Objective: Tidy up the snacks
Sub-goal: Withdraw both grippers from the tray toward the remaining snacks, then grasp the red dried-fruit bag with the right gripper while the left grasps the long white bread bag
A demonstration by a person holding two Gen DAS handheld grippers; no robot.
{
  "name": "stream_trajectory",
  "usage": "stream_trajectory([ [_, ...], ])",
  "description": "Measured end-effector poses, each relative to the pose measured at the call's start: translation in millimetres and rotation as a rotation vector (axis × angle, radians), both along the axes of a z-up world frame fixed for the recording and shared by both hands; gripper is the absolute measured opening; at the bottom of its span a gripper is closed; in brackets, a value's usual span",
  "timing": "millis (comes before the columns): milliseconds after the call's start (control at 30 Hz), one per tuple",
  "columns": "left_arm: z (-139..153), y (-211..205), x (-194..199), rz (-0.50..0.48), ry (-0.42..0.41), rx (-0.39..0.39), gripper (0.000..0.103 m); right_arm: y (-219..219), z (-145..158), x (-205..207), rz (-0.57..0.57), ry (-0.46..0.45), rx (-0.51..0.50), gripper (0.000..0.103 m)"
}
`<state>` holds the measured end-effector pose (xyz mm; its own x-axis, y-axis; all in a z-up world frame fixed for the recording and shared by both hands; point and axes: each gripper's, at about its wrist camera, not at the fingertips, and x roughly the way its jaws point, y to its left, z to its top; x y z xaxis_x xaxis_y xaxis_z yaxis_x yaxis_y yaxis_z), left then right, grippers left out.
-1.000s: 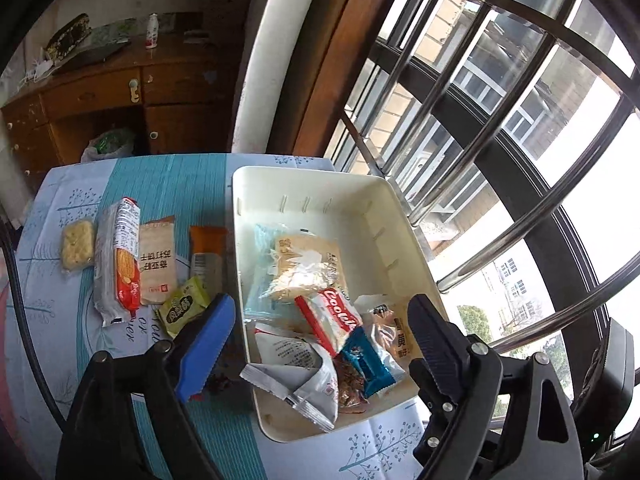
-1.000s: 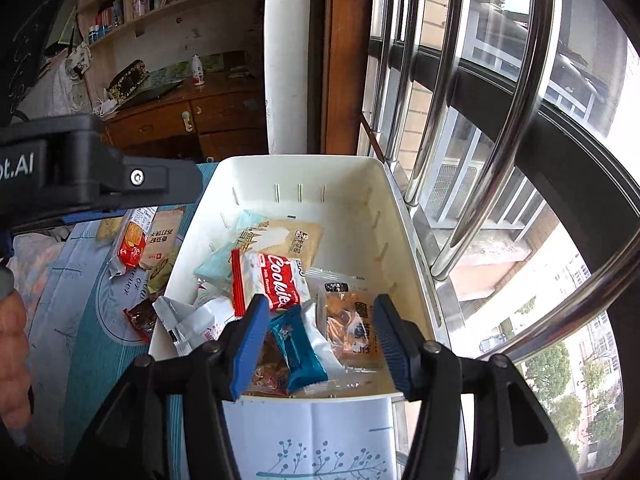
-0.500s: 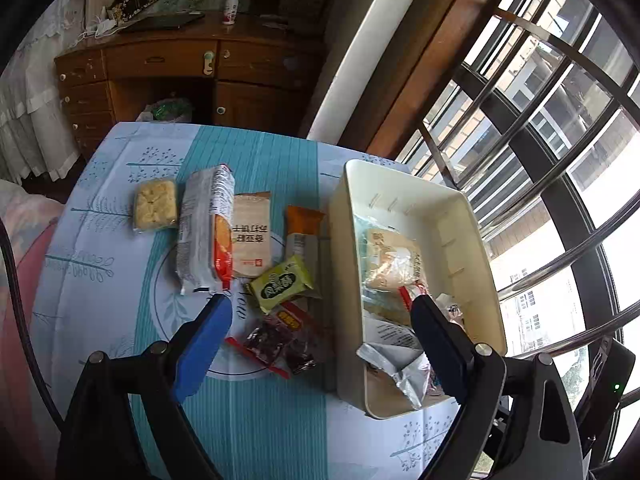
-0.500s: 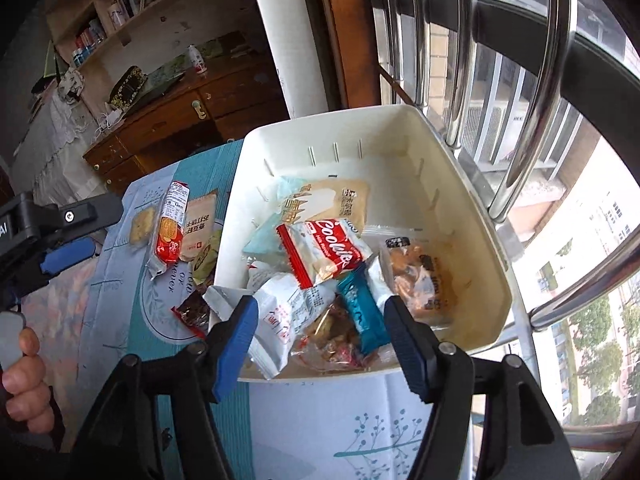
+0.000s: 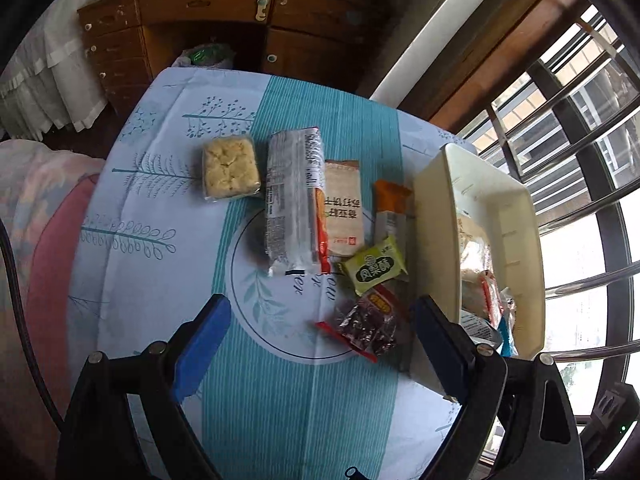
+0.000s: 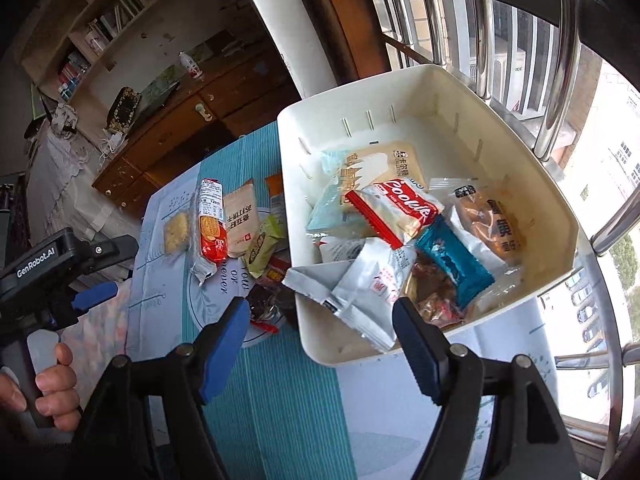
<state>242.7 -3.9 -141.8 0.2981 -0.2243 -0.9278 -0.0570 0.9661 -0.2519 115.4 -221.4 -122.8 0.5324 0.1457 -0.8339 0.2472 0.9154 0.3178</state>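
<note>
Showing both hand-held grippers above a worktop (image 5: 160, 208) covered with a patterned cloth. The left hand-held gripper (image 5: 320, 344) stands spread and empty, low in the left wrist view; the dark red-edged snack packet (image 5: 368, 326) lies between its fingers, slightly toward the right one, touched by neither pad. This packet is the nearest loose item, and its long axis runs diagonally from lower left to upper right of the frame. Above it lie the green packet (image 5: 374, 268), orange packet (image 5: 390, 208), beige packet (image 5: 343, 208), long biscuit pack (image 5: 294, 200) and square cracker (image 5: 230, 168). The white bin (image 5: 432, 208) stands just right of the packet, at the right of the frame. The right hand-held gripper (image 6: 320, 344), jaws just opened wider with nothing pinched, frames the near rim of the white bin, already holding several snacks. Judged from this layout, the left side is better placed to take the dark packet, then carry it rightward over the bin wall.
</note>
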Motion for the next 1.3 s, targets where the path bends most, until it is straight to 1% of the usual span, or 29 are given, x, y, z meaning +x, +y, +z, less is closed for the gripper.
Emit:
stream_trajectory([
  [100, -6.3, 7.1, 16.2, 0.002, 0.077, 0.064, 0.091, 12.6, 5.2, -1.4, -0.032, -0.021, 0.005, 0.074],
  [167, -13.5, 11.7, 28.5, 0.005, 0.132, 0.086, 0.091, 20.9, 10.5, -2.1, -0.045, -0.045, 0.0, 0.074],
  [267, -25.8, 17.6, 46.2, 0.024, 0.208, 0.086, 0.091, 35.2, 15.7, -1.8, -0.067, -0.082, -0.004, 0.074],
  [367, -37.2, 18.2, 60.4, 0.02, 0.253, 0.063, 0.091, 51.8, 15.5, 0.9, -0.082, -0.096, -0.027, 0.074],
  [500, -56.7, 9.5, 78.6, 0.009, 0.313, 0.07, 0.091, 76.2, 7.9, 4.9, -0.088, -0.114, -0.092, 0.074],
  [567, -65.4, 3.8, 85.9, -0.002, 0.328, 0.055, 0.091, 88.3, -0.3, 7.5, -0.083, -0.107, -0.119, 0.074],
  [700, -84.0, -6.1, 98.3, -0.023, 0.351, 0.059, 0.091, 108.8, -25.5, 14.0, -0.081, -0.082, -0.146, 0.074],
  [867, -103.8, -14.6, 109.7, -0.035, 0.35, 0.065, 0.091, 127.4, -61.8, 25.7, -0.099, -0.05, -0.2, 0.074],
  [1000, -113.4, -18.5, 114.8, -0.045, 0.345, 0.08, 0.091, 132.1, -88.7, 38.2, -0.123, -0.01, -0.211, 0.074],
  [1133, -118.5, -21.7, 118.4, -0.05, 0.337, 0.108, 0.091, 135.4, -101.3, 44.1, -0.15, -0.009, -0.226, 0.074],
  [1300, -136.6, -26.8, 123.2, -0.059, 0.364, 0.128, 0.091, 135.6, -112.4, 50.7, -0.169, 0.007, -0.244, 0.074],
])
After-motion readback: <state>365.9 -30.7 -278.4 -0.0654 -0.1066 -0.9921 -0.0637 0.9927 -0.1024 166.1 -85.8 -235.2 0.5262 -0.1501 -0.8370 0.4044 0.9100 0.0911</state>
